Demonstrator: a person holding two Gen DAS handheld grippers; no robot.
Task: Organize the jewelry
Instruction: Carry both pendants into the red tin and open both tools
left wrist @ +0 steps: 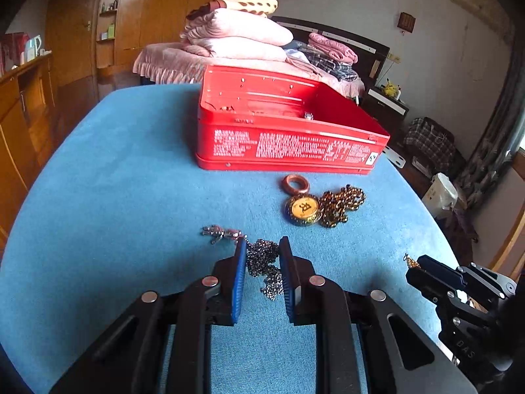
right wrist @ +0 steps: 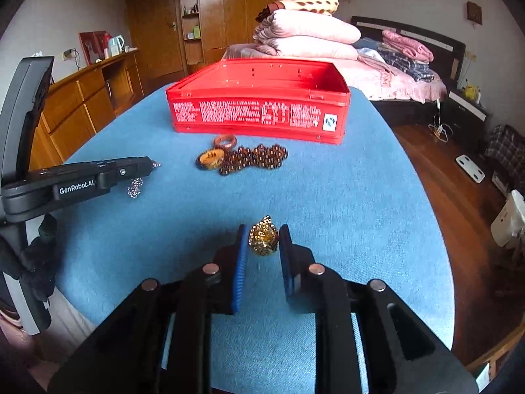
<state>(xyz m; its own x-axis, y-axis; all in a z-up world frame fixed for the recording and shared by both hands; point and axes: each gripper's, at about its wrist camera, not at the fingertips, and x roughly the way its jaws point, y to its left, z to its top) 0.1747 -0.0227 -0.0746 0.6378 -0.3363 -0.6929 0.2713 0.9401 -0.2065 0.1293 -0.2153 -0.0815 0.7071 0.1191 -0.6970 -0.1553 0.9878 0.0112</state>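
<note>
My left gripper (left wrist: pixel 262 246) is shut on a silver chain (left wrist: pixel 264 266) that dangles in a loose clump between its blue pads; one end trails left past the fingertip. From the right wrist view this chain (right wrist: pixel 135 187) hangs under the left gripper (right wrist: pixel 149 164), above the blue cloth. My right gripper (right wrist: pixel 262 233) is shut on a small gold filigree ornament (right wrist: pixel 264 239). An open red tin box (left wrist: pixel 288 144) stands farther back. In front of it lie a copper ring (left wrist: pixel 296 184), a gold medallion (left wrist: pixel 303 210) and a brown bead chain (left wrist: pixel 341 205).
A blue cloth covers the table (right wrist: pixel 344 203), which drops off to a wooden floor (right wrist: pixel 436 170) on the right. A wooden cabinet (right wrist: pixel 82 101) runs along the left. Behind the table is a bed with folded quilts (right wrist: pixel 308 36).
</note>
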